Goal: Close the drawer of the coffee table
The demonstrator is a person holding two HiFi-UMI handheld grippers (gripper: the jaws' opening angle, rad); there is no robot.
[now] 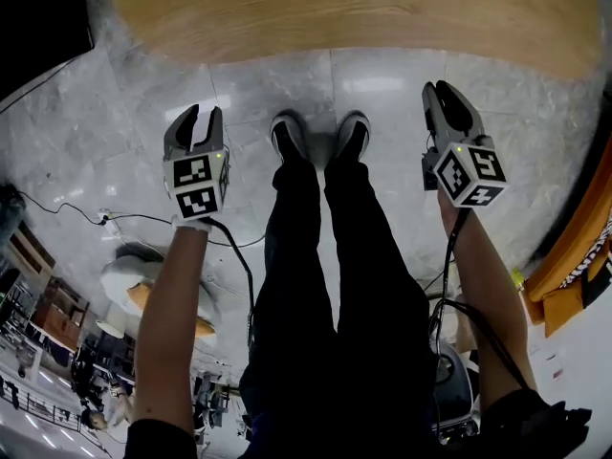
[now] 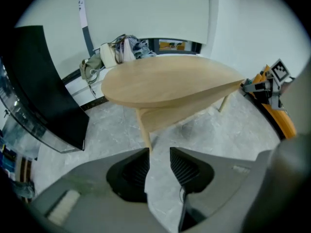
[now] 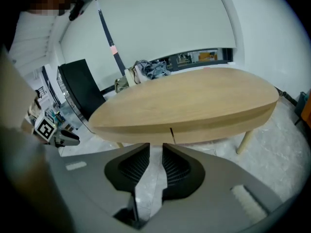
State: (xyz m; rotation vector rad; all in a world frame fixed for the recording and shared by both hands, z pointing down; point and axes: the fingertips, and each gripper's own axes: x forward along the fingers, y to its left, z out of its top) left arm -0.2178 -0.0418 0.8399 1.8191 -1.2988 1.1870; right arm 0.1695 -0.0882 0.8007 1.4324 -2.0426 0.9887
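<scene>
The oval light-wood coffee table [image 1: 363, 12] stands on the marble floor just beyond my feet. In the right gripper view its edge band [image 3: 214, 125] shows a thin vertical seam [image 3: 171, 133], and no drawer sticks out of it. My left gripper [image 1: 201, 115] hovers over the floor short of the table's near edge, jaws apart with only floor between them [image 2: 159, 152]. My right gripper [image 1: 442, 94] also hangs short of the table. Its jaws stand a narrow gap apart [image 3: 156, 147] and hold nothing. Neither gripper touches the table.
My two black shoes [image 1: 289, 134] stand between the grippers, close to the table. A black cable [image 1: 124, 218] runs over the floor at the left. An orange object [image 1: 574, 256] sits at the right. A black panel [image 2: 43, 81] and a heap of bags [image 2: 121, 50] stand beyond the table.
</scene>
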